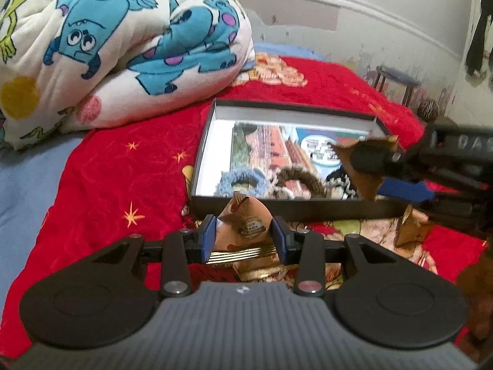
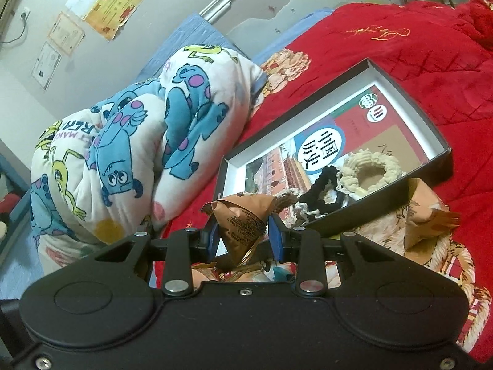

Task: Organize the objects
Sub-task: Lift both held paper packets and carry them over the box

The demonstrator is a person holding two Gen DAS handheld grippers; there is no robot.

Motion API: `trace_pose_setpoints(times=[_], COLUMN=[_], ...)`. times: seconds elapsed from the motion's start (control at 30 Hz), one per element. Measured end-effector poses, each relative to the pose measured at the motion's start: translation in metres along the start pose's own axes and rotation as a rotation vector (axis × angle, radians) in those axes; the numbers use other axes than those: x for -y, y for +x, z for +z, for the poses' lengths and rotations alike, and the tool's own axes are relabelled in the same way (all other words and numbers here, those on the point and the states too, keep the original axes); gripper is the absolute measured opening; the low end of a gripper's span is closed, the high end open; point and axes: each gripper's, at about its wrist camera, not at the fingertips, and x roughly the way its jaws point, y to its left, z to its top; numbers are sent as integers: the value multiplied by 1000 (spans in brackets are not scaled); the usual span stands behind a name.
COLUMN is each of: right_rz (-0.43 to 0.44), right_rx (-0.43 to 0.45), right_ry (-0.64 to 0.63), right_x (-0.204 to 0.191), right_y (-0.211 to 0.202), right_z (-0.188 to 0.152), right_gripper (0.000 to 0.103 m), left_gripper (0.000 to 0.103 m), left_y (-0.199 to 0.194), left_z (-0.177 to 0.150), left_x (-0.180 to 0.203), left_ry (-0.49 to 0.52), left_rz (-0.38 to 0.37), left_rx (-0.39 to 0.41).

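A shallow black box (image 1: pixel 295 208) (image 2: pixel 443 166) lies on the red blanket, holding a picture card and scrunchies: blue (image 1: pixel 243 182), brown (image 1: pixel 303 178), black (image 2: pixel 320 194) and cream (image 2: pixel 369 169). My left gripper (image 1: pixel 243 237) is shut on a brown pyramid-shaped paper packet (image 1: pixel 246 226) just in front of the box. My right gripper (image 2: pixel 243 231) is shut on another brown packet (image 2: pixel 243 219) and holds it over the box's near right corner; it shows in the left wrist view (image 1: pixel 366 157). A third packet (image 2: pixel 425 212) lies on the blanket beside the box.
A rolled cartoon-print quilt (image 1: pixel 117 46) (image 2: pixel 129 141) lies left of the box. The red blanket (image 1: pixel 107 178) covers the bed. A small stool (image 1: pixel 397 81) stands by the wall beyond. Gold wrappers (image 1: pixel 255 273) lie under my left gripper.
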Motion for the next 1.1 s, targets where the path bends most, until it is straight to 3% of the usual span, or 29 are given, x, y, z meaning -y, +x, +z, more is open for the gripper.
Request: trace_pose_setpoints(times=[0.3,0.6,0.73,0.9,1.1], right_rz=[23,50,62,64,69], right_rx=[14,23,38,56,77], right_ry=[-41,-21,-13,-2,-8], right_x=[-8,-2,0,4,3], right_y=[5,11,10,9,7], right_z=[-2,11,17,25,31], right_gripper=[32,32,32,32,32], left_gripper=[44,44,44,44,44], left_y=[-8,-5,-1,-8,-6], left_z=[6,14,23,32,41], left_x=[-5,-14,-14,-13,-9], left_ry=[-73,-117,-100,-83,-31], left_rz=[-78,-65,-46,-45,-61], left_rx=[87,134,164,257,273])
